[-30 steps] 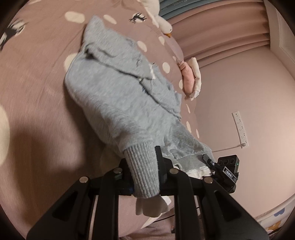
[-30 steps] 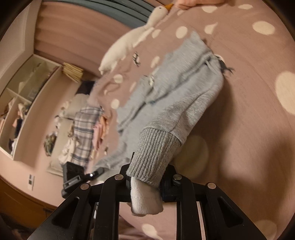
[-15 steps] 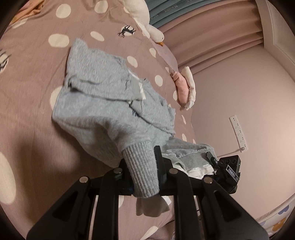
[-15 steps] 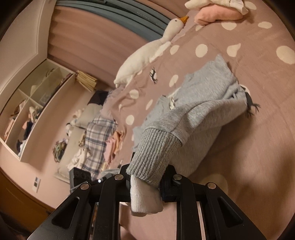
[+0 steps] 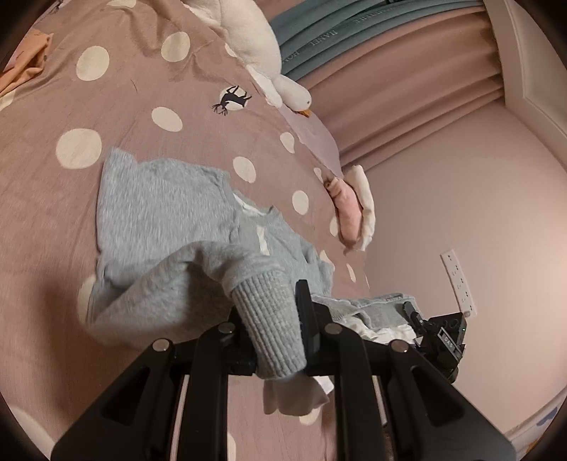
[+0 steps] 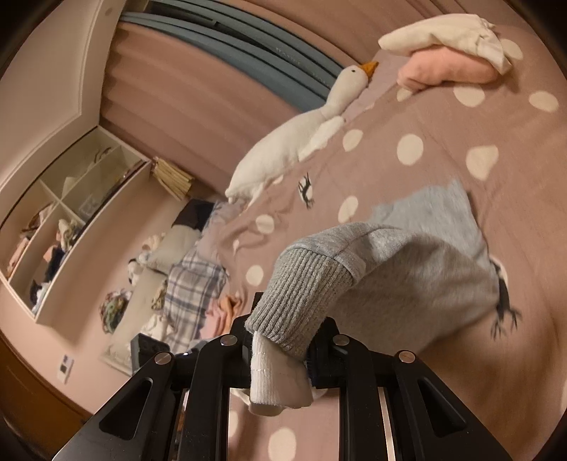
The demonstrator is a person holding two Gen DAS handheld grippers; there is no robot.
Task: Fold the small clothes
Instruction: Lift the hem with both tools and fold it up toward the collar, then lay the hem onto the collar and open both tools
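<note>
A small grey sweatshirt (image 5: 159,212) with a white lining lies on the pink polka-dot bedspread (image 5: 71,88), its body spread beyond both grippers. My left gripper (image 5: 276,329) is shut on one ribbed grey cuff (image 5: 273,319), with a white inner cuff hanging below. My right gripper (image 6: 283,340) is shut on the other ribbed cuff (image 6: 301,294), and its sleeve (image 6: 407,269) arches up off the bedspread (image 6: 443,142). The right gripper (image 5: 439,337) also shows low at the right in the left wrist view. The sweatshirt's front is hidden.
A white goose plush (image 5: 248,32) (image 6: 294,142) lies at the far side of the bed. Folded pink and cream clothes (image 5: 354,209) (image 6: 446,56) sit near the bed edge. A plaid garment pile (image 6: 191,294) and shelves (image 6: 63,220) are left. A wall socket (image 5: 457,280) is right.
Both grippers have pulled back with the cuffs. The sweatshirt has slid and stretched out towards me, and its sleeves have lifted clear of the body. More of the goose and far bedspread shows.
</note>
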